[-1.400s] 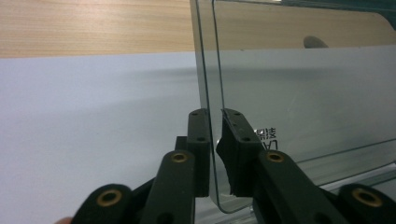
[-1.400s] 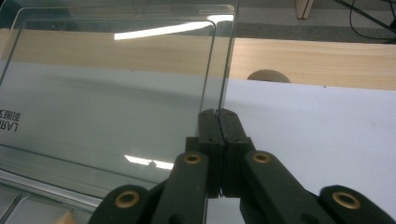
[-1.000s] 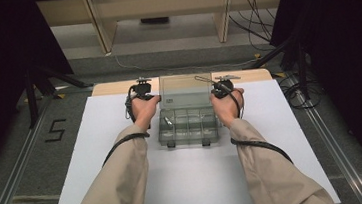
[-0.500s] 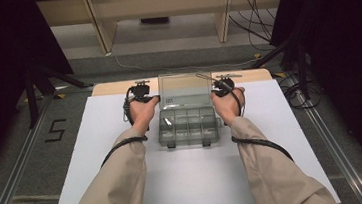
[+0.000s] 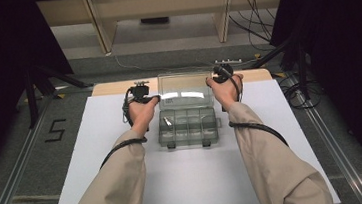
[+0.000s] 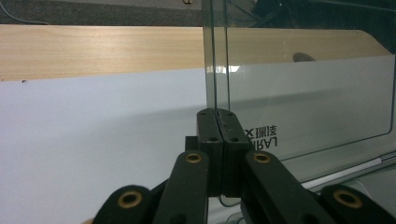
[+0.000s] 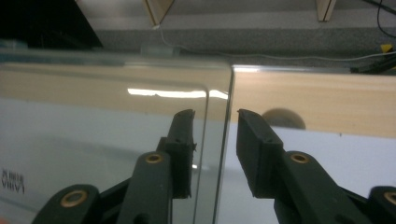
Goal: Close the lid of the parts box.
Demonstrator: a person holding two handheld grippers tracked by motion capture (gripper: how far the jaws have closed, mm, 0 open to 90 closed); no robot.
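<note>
Box lid [image 5: 185,89] upright; left tool [image 6: 218,122] clamped on its edge; right tool [image 7: 215,140] spread astride edge.

White sheet [image 5: 186,182] on wooden table [image 5: 112,88] (floor mark "5" [image 5: 55,130])

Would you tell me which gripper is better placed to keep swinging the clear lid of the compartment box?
Left. The left gripper is shut on the lid edge, so it can likely steer it. The right gripper has its jaws open astride the other edge, gripping nothing.
</note>
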